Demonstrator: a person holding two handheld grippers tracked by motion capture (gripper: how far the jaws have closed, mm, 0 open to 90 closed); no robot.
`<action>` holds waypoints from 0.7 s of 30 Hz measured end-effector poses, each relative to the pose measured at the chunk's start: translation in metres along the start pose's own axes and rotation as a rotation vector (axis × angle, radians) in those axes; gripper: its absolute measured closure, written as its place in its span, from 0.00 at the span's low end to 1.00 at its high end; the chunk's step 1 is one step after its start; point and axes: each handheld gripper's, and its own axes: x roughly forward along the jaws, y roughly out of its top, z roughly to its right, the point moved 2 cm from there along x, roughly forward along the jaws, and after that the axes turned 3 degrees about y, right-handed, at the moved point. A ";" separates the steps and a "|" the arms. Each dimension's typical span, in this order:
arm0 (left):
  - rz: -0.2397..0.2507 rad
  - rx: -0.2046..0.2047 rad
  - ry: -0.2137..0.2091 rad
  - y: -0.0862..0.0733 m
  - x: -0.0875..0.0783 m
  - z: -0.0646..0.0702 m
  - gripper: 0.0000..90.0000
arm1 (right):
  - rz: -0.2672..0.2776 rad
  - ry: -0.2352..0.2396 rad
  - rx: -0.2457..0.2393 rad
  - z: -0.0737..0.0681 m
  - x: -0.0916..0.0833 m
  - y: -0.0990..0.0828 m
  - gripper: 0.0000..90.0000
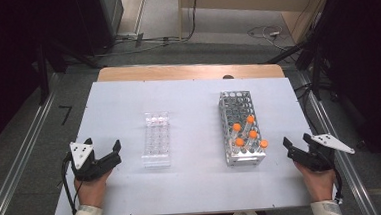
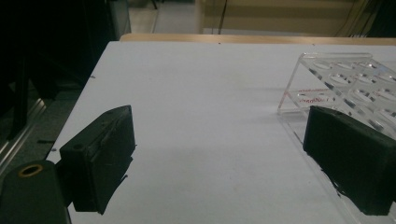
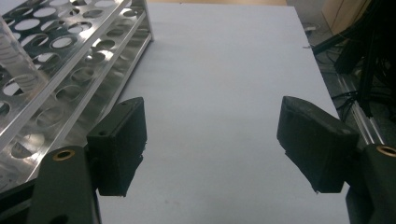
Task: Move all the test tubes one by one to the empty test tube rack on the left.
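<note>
The clear plate (image 2: 348,88) is cut by the frame edge and partly hidden behind one jaw.

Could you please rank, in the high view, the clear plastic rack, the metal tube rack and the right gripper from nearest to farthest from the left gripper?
Measured from the left gripper:
1. Clear plastic rack, just to its right, left of the table's centre.
2. Metal tube rack, right of centre, holding orange-capped tubes.
3. Right gripper, at the table's right edge.
</note>
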 end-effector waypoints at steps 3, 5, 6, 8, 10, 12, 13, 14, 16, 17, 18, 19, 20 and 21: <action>-0.005 -0.009 -0.005 -0.001 0.001 0.001 0.11 | -0.002 0.005 -0.003 0.000 0.000 0.000 0.25; -0.008 -0.005 -0.005 -0.001 0.001 0.001 0.11 | -0.005 0.014 0.005 0.000 -0.001 0.000 0.25; -0.008 -0.006 -0.005 -0.001 0.000 0.002 0.11 | -0.005 0.016 0.006 0.000 -0.001 0.000 0.25; -0.009 -0.005 -0.007 -0.001 0.000 0.002 0.11 | -0.011 0.023 0.007 -0.001 -0.001 0.000 0.25; -0.010 -0.005 -0.007 -0.001 0.000 0.002 0.11 | -0.014 0.032 0.004 -0.002 -0.002 0.001 0.25; -0.007 -0.006 -0.006 -0.001 -0.001 0.002 0.11 | -0.013 0.036 0.003 -0.003 -0.003 0.001 0.25; -0.007 -0.007 -0.005 -0.001 -0.001 0.002 0.11 | -0.009 0.045 -0.002 -0.005 -0.005 0.001 0.25; -0.006 -0.006 -0.004 -0.001 -0.001 0.002 0.11 | -0.007 0.047 -0.004 -0.006 -0.006 0.001 0.25; -0.007 -0.005 -0.003 -0.001 -0.001 0.002 0.11 | -0.005 0.054 -0.006 -0.008 -0.009 0.000 0.25; -0.007 -0.006 -0.003 -0.001 -0.001 0.002 0.11 | -0.003 0.057 -0.006 -0.009 -0.010 0.000 0.25; -0.007 -0.006 -0.003 -0.001 -0.001 0.002 0.11 | -0.005 0.061 -0.005 -0.010 -0.010 0.000 0.25; -0.007 -0.005 -0.003 -0.001 -0.001 0.002 0.11 | -0.007 0.064 -0.007 -0.011 -0.011 0.000 0.25; -0.007 -0.005 -0.003 -0.001 -0.001 0.002 0.11 | -0.007 0.064 -0.007 -0.011 -0.011 0.000 0.25; -0.007 -0.006 -0.004 -0.001 -0.001 0.003 0.11 | -0.010 0.071 -0.011 -0.014 -0.011 0.000 0.25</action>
